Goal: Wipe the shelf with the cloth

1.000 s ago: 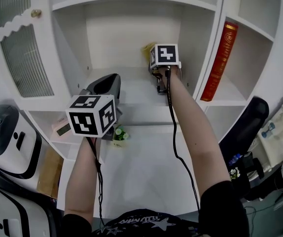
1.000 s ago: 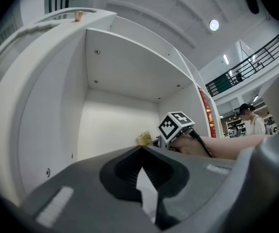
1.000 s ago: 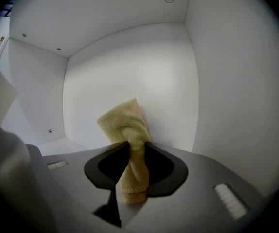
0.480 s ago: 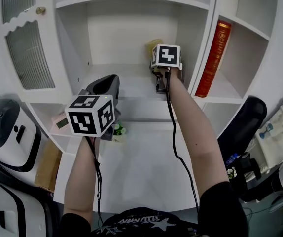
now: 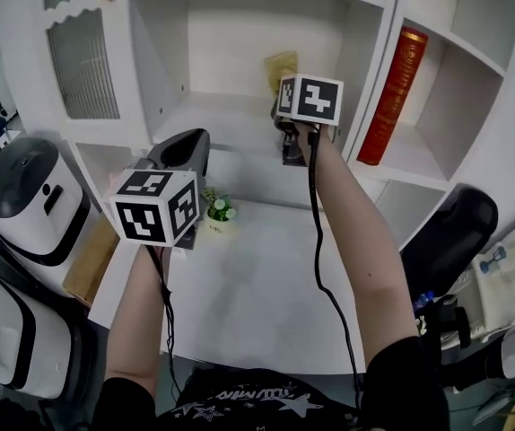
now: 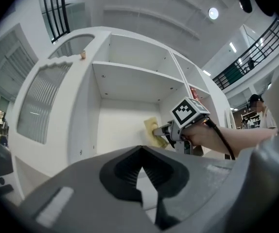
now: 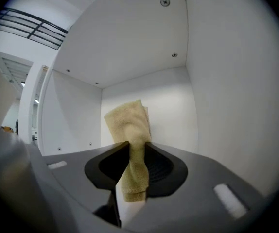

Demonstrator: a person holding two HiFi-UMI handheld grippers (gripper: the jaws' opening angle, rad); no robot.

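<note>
The right gripper [image 7: 135, 152] is clamped on a folded yellow-beige terry cloth [image 7: 127, 123], which stands upright out of its jaws near the back right corner of the white cupboard shelf [image 5: 222, 124]. Open board lies to its left. The left gripper [image 6: 142, 171], jaws together on nothing, hangs at the shelf's front edge.

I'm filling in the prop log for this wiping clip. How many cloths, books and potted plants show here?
cloth: 1
book: 1
potted plant: 1
Total: 3
</note>
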